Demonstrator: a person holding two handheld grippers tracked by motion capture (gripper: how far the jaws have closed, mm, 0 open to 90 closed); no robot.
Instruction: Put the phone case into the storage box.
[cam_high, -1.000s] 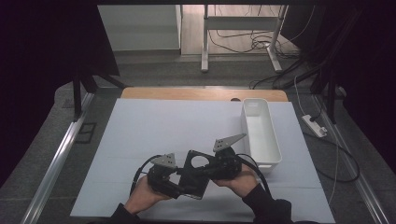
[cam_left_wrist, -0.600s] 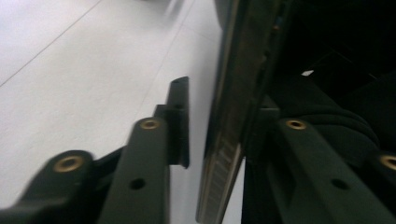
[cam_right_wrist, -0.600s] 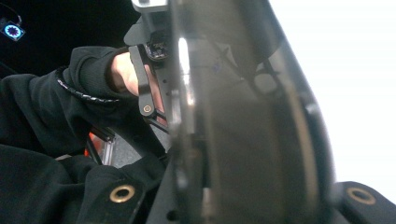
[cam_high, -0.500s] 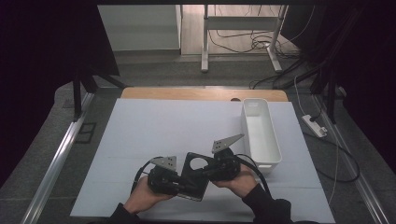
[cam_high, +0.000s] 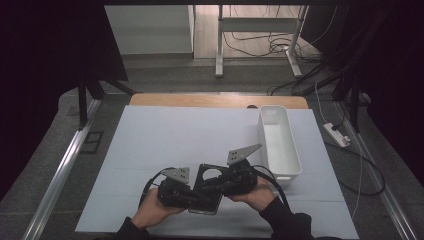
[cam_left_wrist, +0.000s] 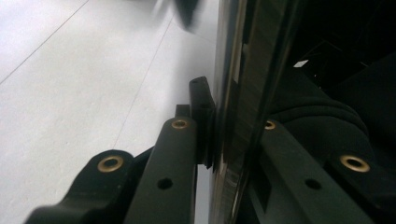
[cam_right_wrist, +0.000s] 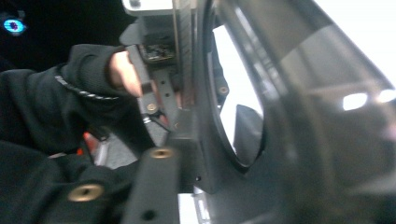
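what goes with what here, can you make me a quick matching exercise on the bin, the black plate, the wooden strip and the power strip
Things:
1. bin
2. black plate
3. wooden strip
4. power strip

Places:
A. on the floor, right of the table
B. along the table's far edge
C. between the two claws, near the table's front edge
D. on the white sheet, at its right side

Pairs: 1-D, 2-C, 3-B, 4-A
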